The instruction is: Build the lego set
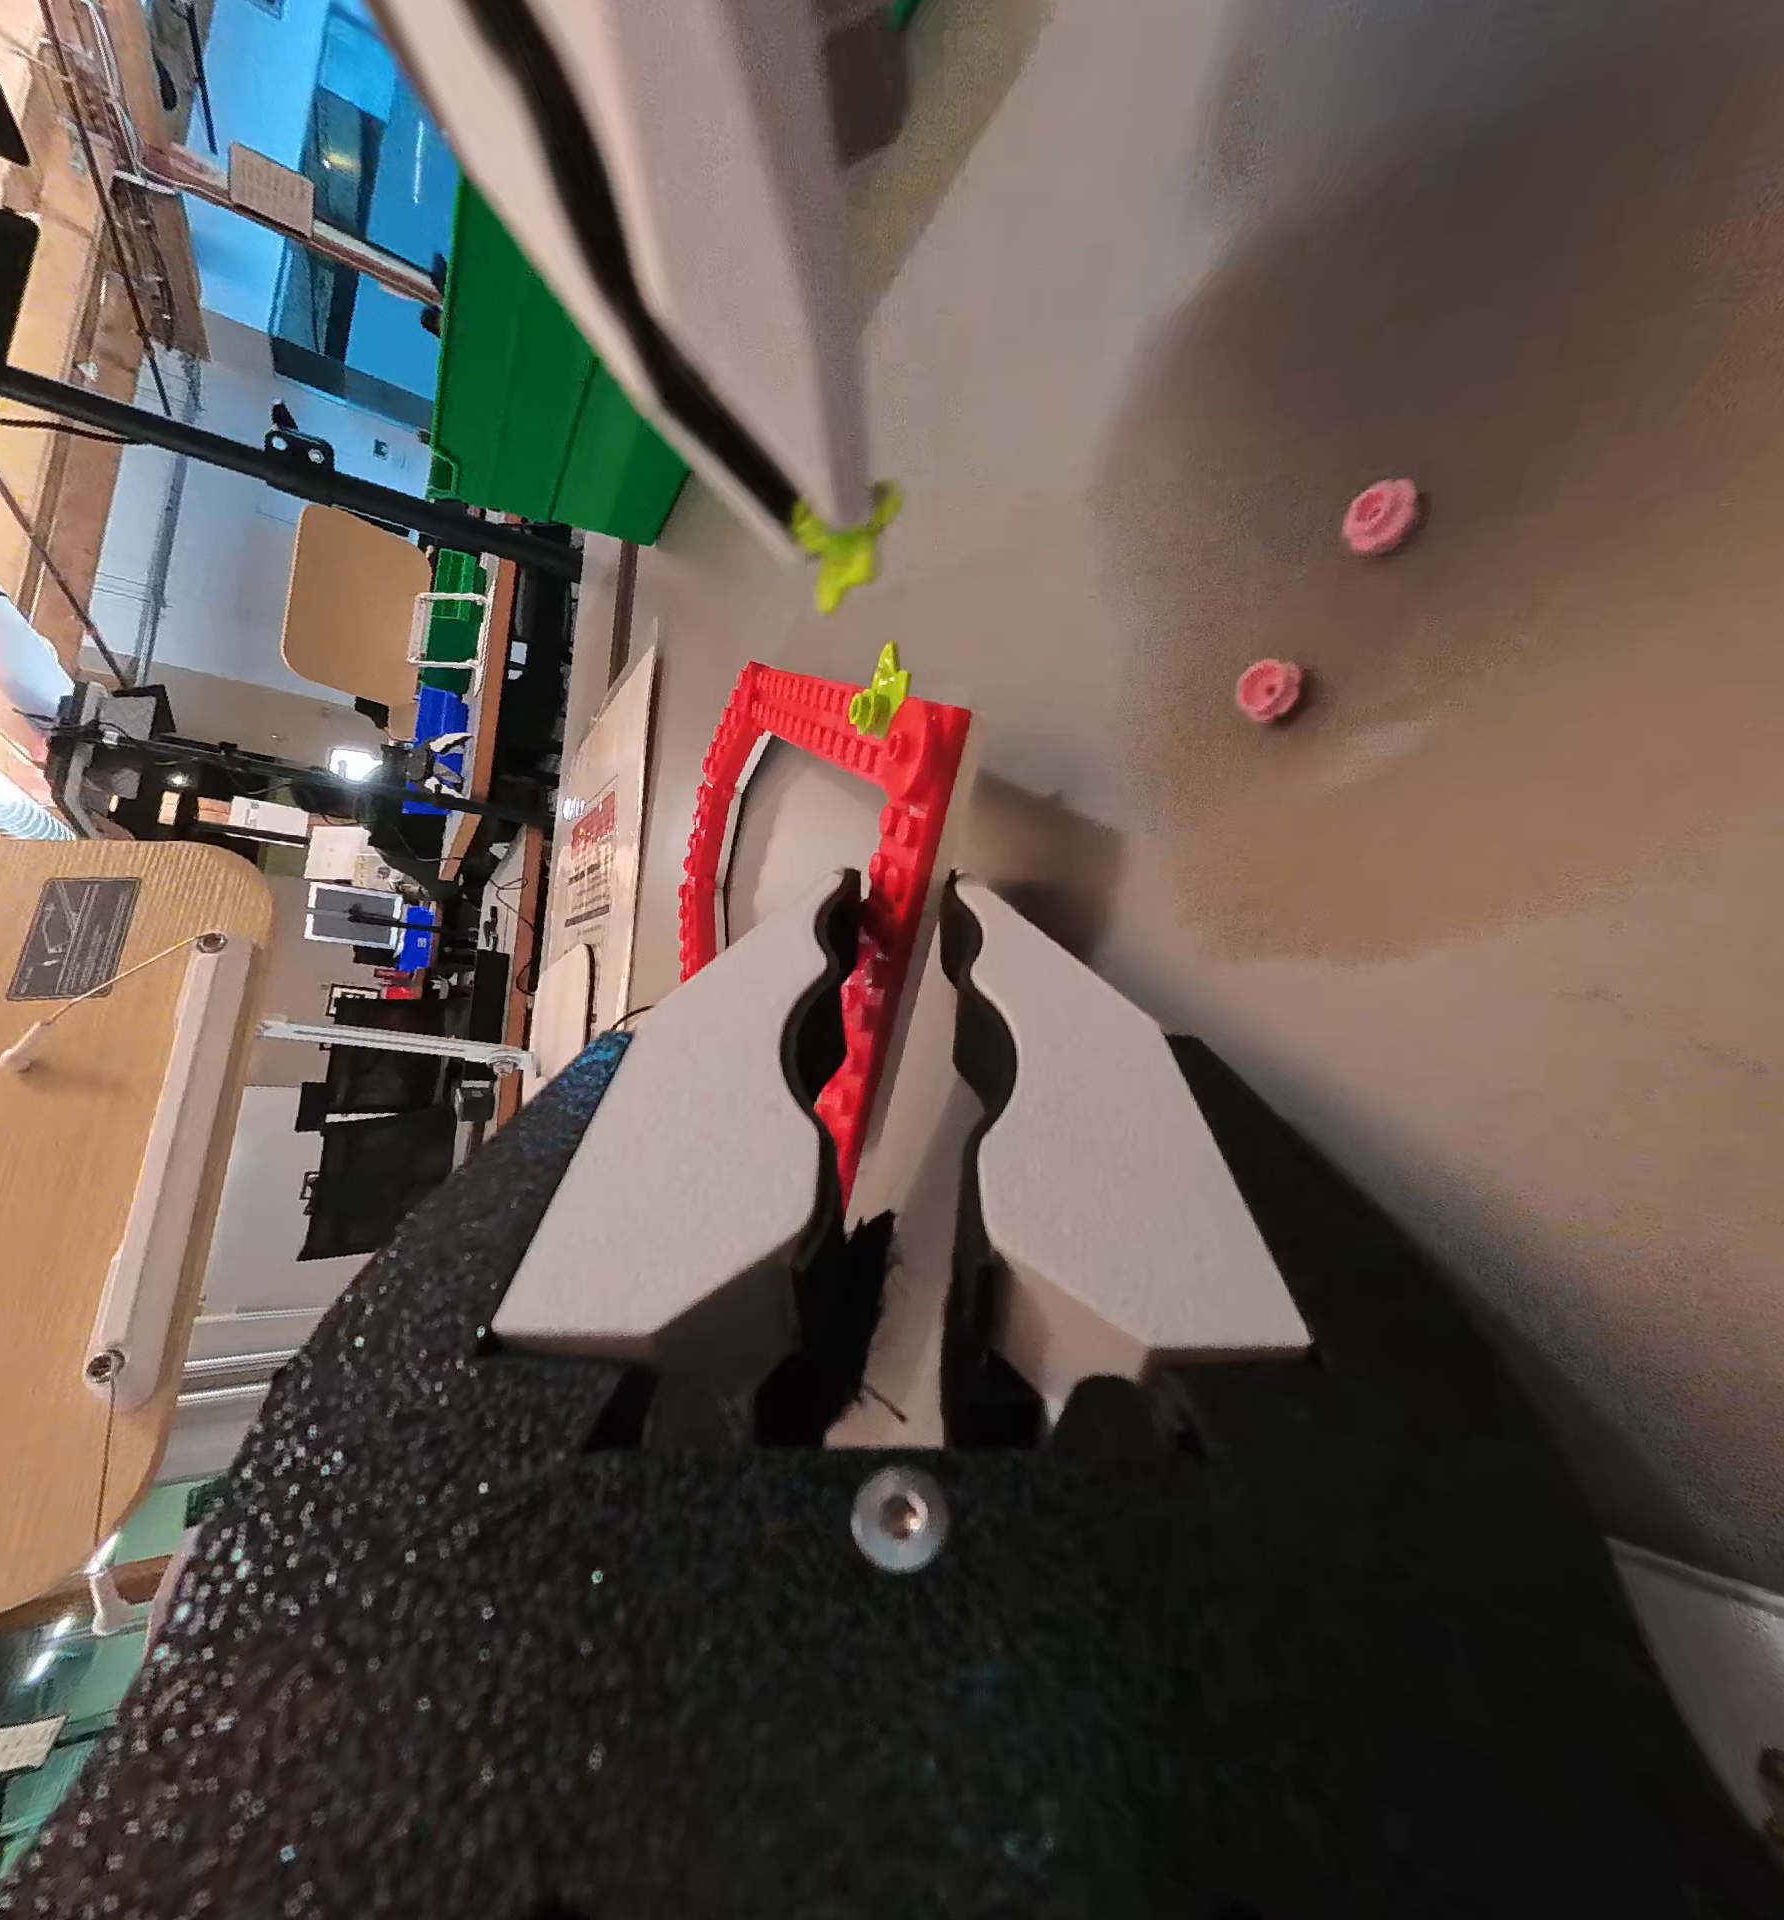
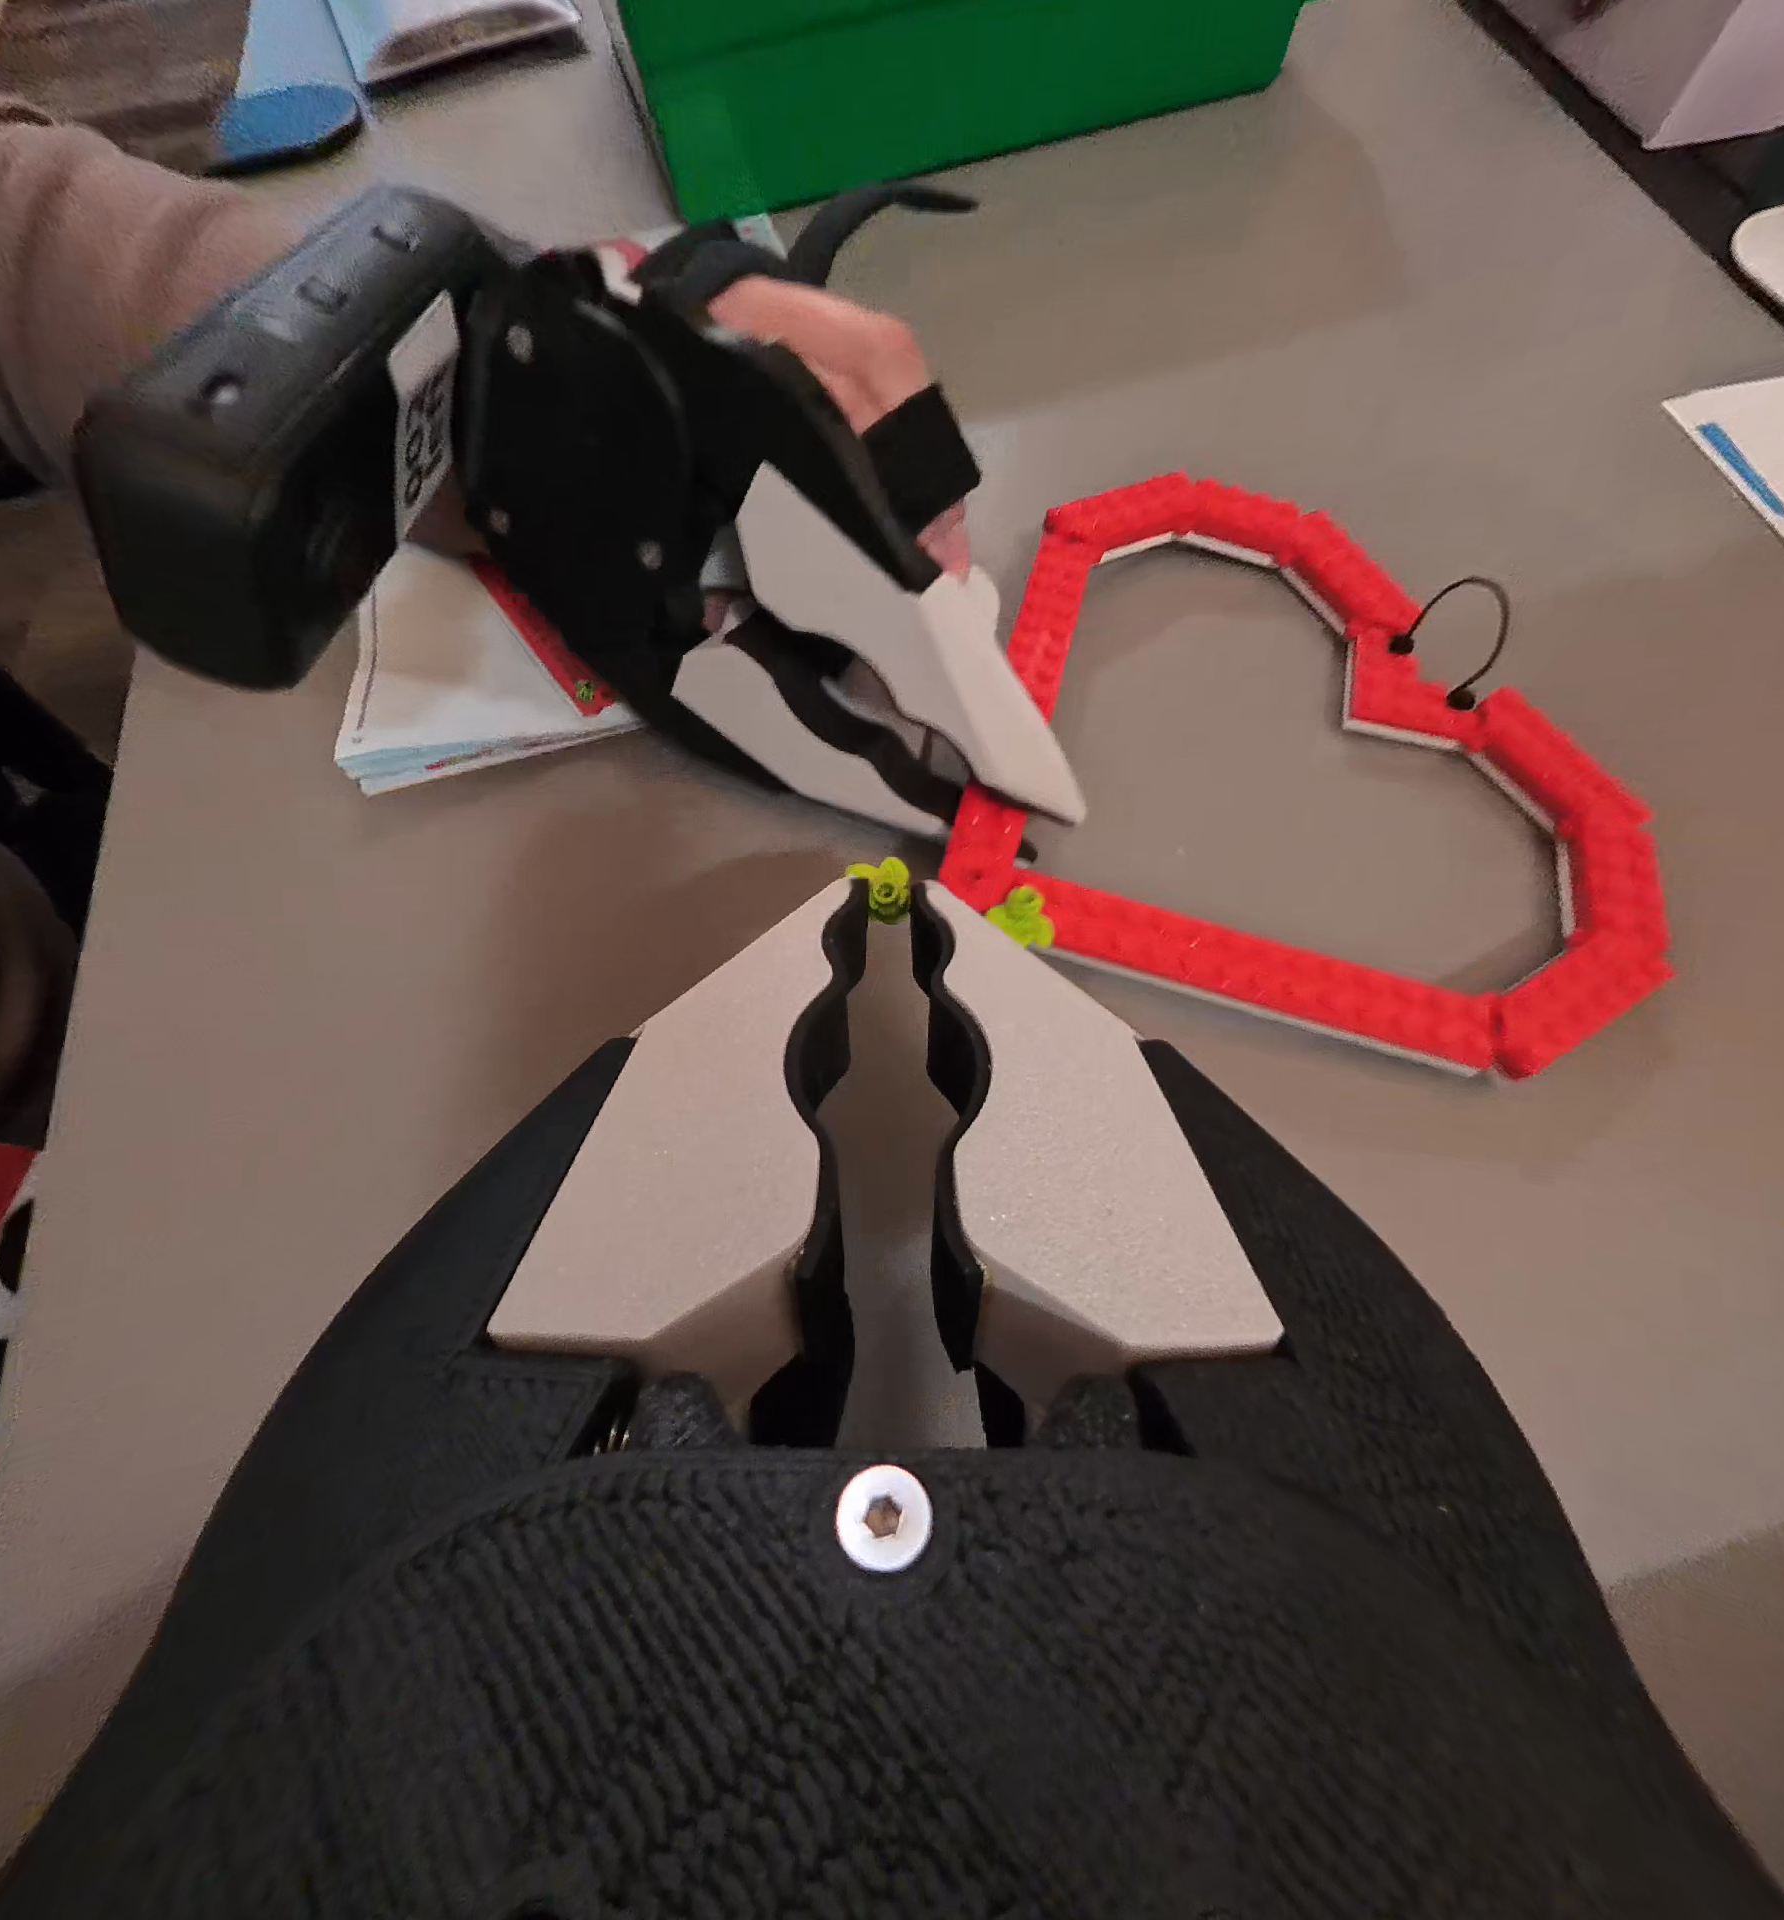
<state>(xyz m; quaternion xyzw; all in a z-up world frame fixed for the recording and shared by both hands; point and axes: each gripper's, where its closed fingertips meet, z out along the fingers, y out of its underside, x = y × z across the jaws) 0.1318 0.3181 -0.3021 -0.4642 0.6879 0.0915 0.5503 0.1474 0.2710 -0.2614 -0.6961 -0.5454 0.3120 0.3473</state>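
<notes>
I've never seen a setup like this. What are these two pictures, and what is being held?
A person holds a hand-operated claw in each hand, with a camera on each looking along its fingers. In the left wrist view, the left claw is shut on the red heart frame. In the right wrist view, the right claw pinches a small lime-green piece; the left claw also shows there. A second lime piece sits on the frame. Two pink round pieces lie on the grey table, with a green box and a booklet.
</notes>
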